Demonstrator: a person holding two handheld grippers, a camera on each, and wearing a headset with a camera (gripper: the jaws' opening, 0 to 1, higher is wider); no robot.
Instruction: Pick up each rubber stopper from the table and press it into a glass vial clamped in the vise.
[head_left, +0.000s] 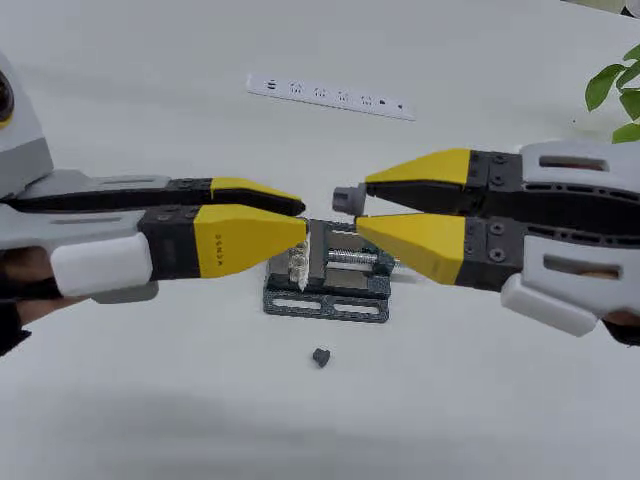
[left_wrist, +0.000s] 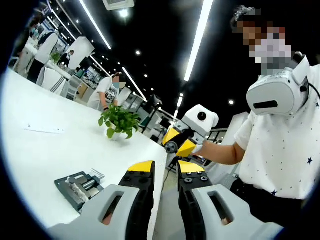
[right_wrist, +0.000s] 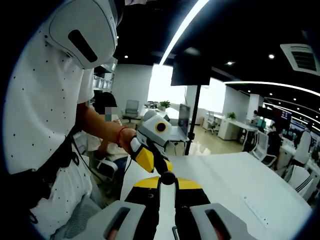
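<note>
**Item: rubber stoppers, glass vial, vise**

- **Held stopper** (head_left: 345, 200): the right gripper (head_left: 362, 201) is clamping this small grey plug at its jaw tips, hovering just above the vise (head_left: 328, 287), at about 12 o'clock of it.
- **Loose stopper** (head_left: 320, 356): a small dark plug is lying on the table (head_left: 150, 400) at 6 o'clock of the vise, near it but apart.
- **Handling, as judged:** light, soft and grippy, so not likely to be slipping. It is looking small enough to roll or tip, and is best taken across its sides with the narrower end left free for pressing in.
- **Glass vial** (head_left: 298, 268): it is standing clamped at the vise's 9 o'clock end. It is thin and looks fragile, so a straight downward push is advisable.
- **Left gripper** (head_left: 303, 220): its jaws are standing slightly parted and holding nothing, with the tips hanging just over the vial.
- **Surface:** a smooth, matte white table. A power strip (head_left: 330, 97) is lying at 12 o'clock, well apart, and a potted plant (head_left: 620, 90) is showing at 2 o'clock.
- **Room:** an open office with strip lights glowing overhead; desks, chairs and other people are showing in the background.
</note>
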